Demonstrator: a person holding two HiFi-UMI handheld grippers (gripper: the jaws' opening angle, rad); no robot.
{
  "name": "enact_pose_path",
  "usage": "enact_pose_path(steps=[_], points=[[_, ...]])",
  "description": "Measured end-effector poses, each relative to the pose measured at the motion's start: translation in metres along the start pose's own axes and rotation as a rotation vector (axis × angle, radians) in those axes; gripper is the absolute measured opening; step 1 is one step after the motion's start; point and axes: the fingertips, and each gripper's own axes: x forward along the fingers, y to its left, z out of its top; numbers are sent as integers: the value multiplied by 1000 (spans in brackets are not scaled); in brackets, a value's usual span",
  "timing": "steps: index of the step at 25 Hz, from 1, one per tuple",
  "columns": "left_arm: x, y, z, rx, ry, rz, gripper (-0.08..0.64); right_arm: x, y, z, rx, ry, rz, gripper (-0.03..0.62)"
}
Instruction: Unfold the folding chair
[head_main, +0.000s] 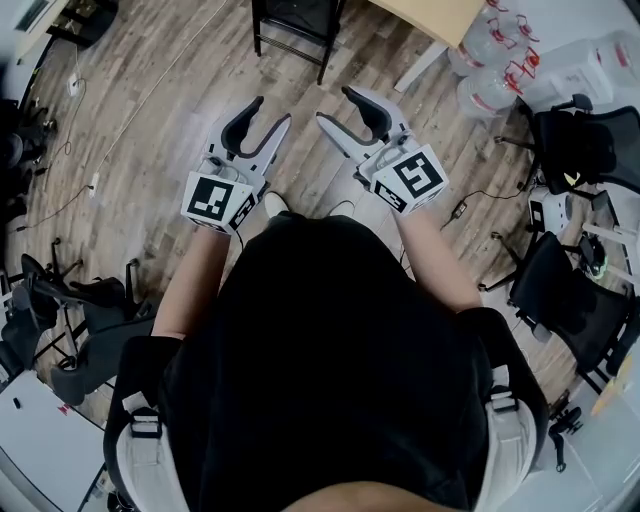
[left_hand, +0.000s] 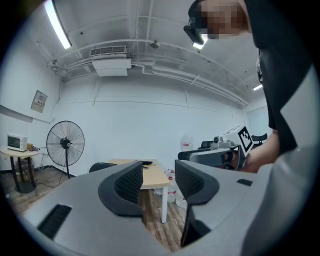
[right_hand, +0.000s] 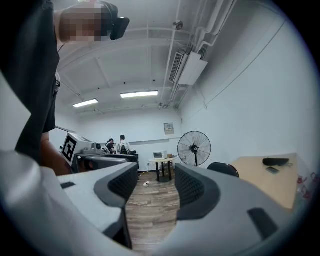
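A black-framed chair (head_main: 292, 28) stands on the wood floor at the top edge of the head view; whether it is folded I cannot tell. It is well ahead of both grippers. My left gripper (head_main: 268, 115) is held level in front of the person's body, open, with nothing between its fingers. My right gripper (head_main: 335, 107) is beside it, open and empty too. The left gripper view looks past its own open jaws, with the right gripper (left_hand: 220, 152) at the right. In the right gripper view, the left gripper (right_hand: 95, 156) appears at the left.
A wooden table (head_main: 430, 15) stands at the top right with large water bottles (head_main: 490, 60) beside it. Black office chairs (head_main: 575, 150) crowd the right side, and black chair parts (head_main: 60, 300) lie at the left. A standing fan (left_hand: 65, 142) and cables (head_main: 90, 180) are further off.
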Motion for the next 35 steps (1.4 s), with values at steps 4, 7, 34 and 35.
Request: enact_pose_path(steps=[4,7,34,35], points=[[17,-19,4,5,-5,8,196,-20,-12,-2,6,1,12,222],[29,-32,5,9,-5,15,196,-34,-23,-4,11,5,20,222],[185,91,-2,-2,-17,-45,196,73,-178,-11,-23,71,-33,222],[192,104,-1,-5,-19,-48,195,86,-186,-11,-20,72,-35,222]])
